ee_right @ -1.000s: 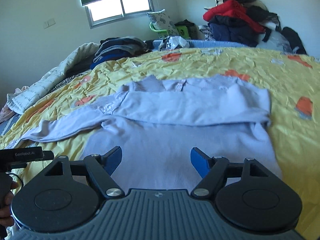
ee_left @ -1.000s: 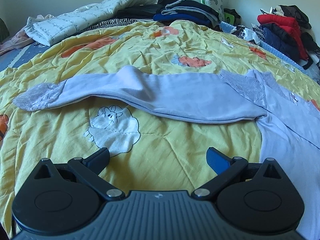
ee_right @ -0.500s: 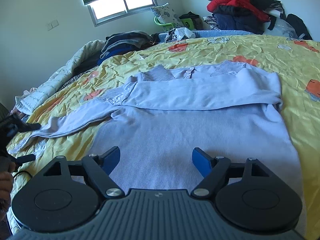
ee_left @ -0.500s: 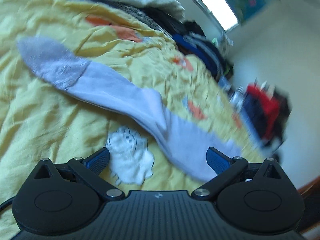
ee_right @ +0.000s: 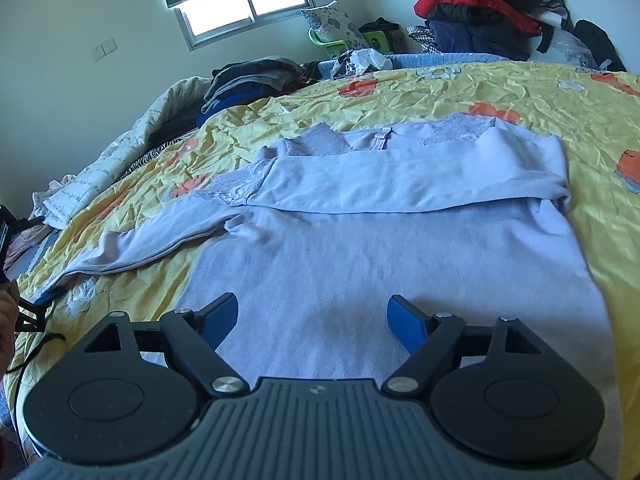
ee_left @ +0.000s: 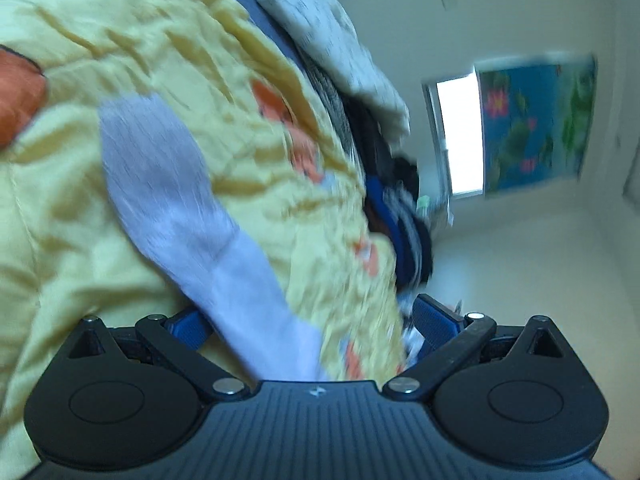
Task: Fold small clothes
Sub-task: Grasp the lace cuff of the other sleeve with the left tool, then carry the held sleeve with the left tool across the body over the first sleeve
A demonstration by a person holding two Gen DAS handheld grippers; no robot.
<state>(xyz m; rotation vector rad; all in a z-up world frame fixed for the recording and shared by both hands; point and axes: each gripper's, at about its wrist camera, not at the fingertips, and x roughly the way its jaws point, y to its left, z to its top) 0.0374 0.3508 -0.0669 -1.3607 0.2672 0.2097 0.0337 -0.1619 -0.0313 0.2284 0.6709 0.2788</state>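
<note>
A light lavender long-sleeved top [ee_right: 400, 240] lies flat on the yellow bedspread [ee_right: 540, 92]. Its right sleeve is folded across the chest; its left sleeve [ee_right: 152, 236] stretches out to the left. My right gripper [ee_right: 312, 316] is open and empty, just above the top's lower body. In the blurred, rolled left wrist view, my left gripper [ee_left: 308, 320] is open, and the left sleeve [ee_left: 192, 216] with its lace cuff runs between the jaws. The left gripper also shows at the far left of the right wrist view [ee_right: 36, 308], near the cuff.
A folded white quilt [ee_right: 120, 148] and stacked dark clothes [ee_right: 248, 80] lie along the bed's far left. A pile of red and dark jackets [ee_right: 480, 8] sits at the far right corner. A pillow on a green chair [ee_right: 340, 36] stands under the window.
My left gripper has rolled sharply and moved in over the outstretched sleeve, which now lies between its open jaws. My right gripper has edged forward over the top's body.
</note>
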